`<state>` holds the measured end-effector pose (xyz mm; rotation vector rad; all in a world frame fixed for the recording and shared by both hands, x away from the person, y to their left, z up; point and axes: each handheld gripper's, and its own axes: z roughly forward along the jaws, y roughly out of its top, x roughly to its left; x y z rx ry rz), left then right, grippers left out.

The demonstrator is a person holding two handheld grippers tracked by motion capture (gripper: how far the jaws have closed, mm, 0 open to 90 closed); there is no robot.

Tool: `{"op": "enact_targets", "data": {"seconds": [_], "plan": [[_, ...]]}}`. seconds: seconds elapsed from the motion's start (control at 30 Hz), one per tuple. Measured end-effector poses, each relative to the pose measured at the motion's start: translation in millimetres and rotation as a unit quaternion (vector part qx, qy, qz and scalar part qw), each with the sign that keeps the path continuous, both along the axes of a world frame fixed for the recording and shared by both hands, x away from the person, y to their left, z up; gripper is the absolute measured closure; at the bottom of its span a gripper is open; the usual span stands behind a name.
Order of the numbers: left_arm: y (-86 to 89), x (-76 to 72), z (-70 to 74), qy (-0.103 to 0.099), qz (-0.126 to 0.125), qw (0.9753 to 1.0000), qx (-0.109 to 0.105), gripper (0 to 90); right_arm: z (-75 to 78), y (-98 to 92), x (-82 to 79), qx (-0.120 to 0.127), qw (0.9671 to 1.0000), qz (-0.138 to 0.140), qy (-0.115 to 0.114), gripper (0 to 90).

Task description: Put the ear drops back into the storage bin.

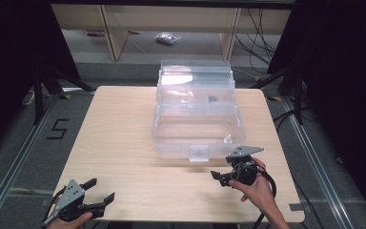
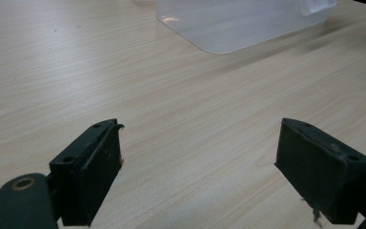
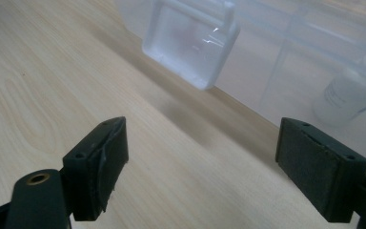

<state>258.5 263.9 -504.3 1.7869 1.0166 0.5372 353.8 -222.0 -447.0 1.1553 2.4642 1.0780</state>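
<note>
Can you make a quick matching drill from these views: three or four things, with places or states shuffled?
Things:
1. clear box
2. left gripper
3. right gripper
4. small bottle

Places or states:
A. inside the box
B. open, near the table's front left corner
C. lid up, mid-table
D. open, just in front of the box's latch

Pairs: 1-C, 2-B, 3-D, 4-A

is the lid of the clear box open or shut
Open. In the high view the lid of the clear box stands up behind it, so you look straight into the tub, where a small bottle sits.
</note>
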Motion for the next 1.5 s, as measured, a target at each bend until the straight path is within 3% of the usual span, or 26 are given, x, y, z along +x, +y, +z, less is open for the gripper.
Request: {"op": "enact_targets", "data": {"seconds": [0.1,0.17,0.23,0.4,0.47,0.5,0.53,0.6,0.77,0.87,0.9,0.93,1.0,1.07,1.1,1.3,1.37,1.4,1.43,1.5], "plan": [[-0.7,-0.8,0.7,0.005,0.003,1.0,0.007,14.7,-4.4,-2.4,-2.6,0.005,1.0,-0.002,-0.003,19.2],[-0.8,-0.8,0.5,0.004,0.003,1.0,0.006,14.7,-3.6,-2.8,-4.0,0.008,0.9999,-0.008,0.008,19.2],[-1.1,0.3,-0.4,0.003,0.001,1.0,0.005,14.7,-7.0,-6.2,-5.2,0.012,0.9999,-0.008,-0.006,19.1],[-2.1,-0.3,-0.1,0.003,0.0,1.0,0.005,14.7,-10.3,-9.6,-9.2,0.018,0.9998,-0.011,-0.005,17.6],[-1.6,-0.3,-0.1,0.001,0.0,1.0,0.004,14.7,-10.6,-10.0,-12.9,0.02,0.9996,-0.022,0.003,16.7],[-1.6,-0.3,-0.1,0.001,0.0,1.0,0.004,14.7,-12.0,-11.8,-11.6,0.017,0.9998,-0.011,-0.01,16.7],[-2.0,0.0,-0.5,0.0,-0.001,1.0,0.002,14.7,-12.4,-11.1,-14.7,0.023,0.9994,-0.025,0.001,16.7],[-2.5,-0.1,-0.5,0.001,-0.002,1.0,0.003,14.7,-15.8,-13.3,-14.6,0.02,0.9995,-0.019,-0.013,16.6],[-2.0,-0.1,-0.3,0.0,-0.001,1.0,0.004,14.7,-19.5,-16.1,-20.2,0.029,0.9993,-0.025,-0.002,16.6],[-1.7,-0.6,0.3,0.001,-0.001,1.0,0.006,14.7,-23.4,-19.0,-22.9,0.03,0.9992,-0.026,-0.011,16.6],[-1.9,-0.3,0.1,0.001,-0.002,1.0,0.005,14.7,-23.4,-18.9,-24.7,0.029,0.9991,-0.032,-0.004,16.6],[-2.3,-0.1,-0.2,0.002,-0.001,1.0,0.004,14.7,-25.5,-20.6,-24.0,0.029,0.9993,-0.021,-0.012,16.6],[-2.5,-0.2,-0.2,0.001,-0.002,1.0,0.004,14.7,-25.2,-20.4,-28.6,0.035,0.9988,-0.036,0.002,16.5],[-1.9,-0.5,0.4,0.001,-0.002,1.0,0.007,14.7,-25.7,-22.1,-30.9,0.034,0.9987,-0.038,0.0,16.5],[-1.8,-0.5,0.4,0.001,-0.001,1.0,0.006,14.7,-26.7,-23.9,-29.8,0.03,0.999,-0.031,-0.013,16.5],[-1.6,-0.4,0.4,0.0,-0.001,1.0,0.004,14.7,-31.9,-29.0,-36.0,0.021,0.9992,-0.032,-0.008,16.5],[-1.7,-0.1,0.1,0.001,-0.002,1.0,-0.001,14.7,-32.0,-29.7,-39.8,0.029,0.9988,-0.039,0.009,16.5],[-2.0,-0.3,-0.1,-0.001,0.001,1.0,-0.002,14.7,-31.4,-30.8,-41.0,0.024,0.9988,-0.041,0.009,16.4],[-2.0,-0.3,-0.1,-0.001,0.0,1.0,-0.002,14.7,-32.6,-33.4,-40.0,0.016,0.9995,-0.026,-0.01,16.4],[-1.7,-0.2,0.1,-0.002,-0.001,1.0,0.001,14.7,-33.3,-33.5,-41.5,0.022,0.9992,-0.032,-0.004,16.3]]}}
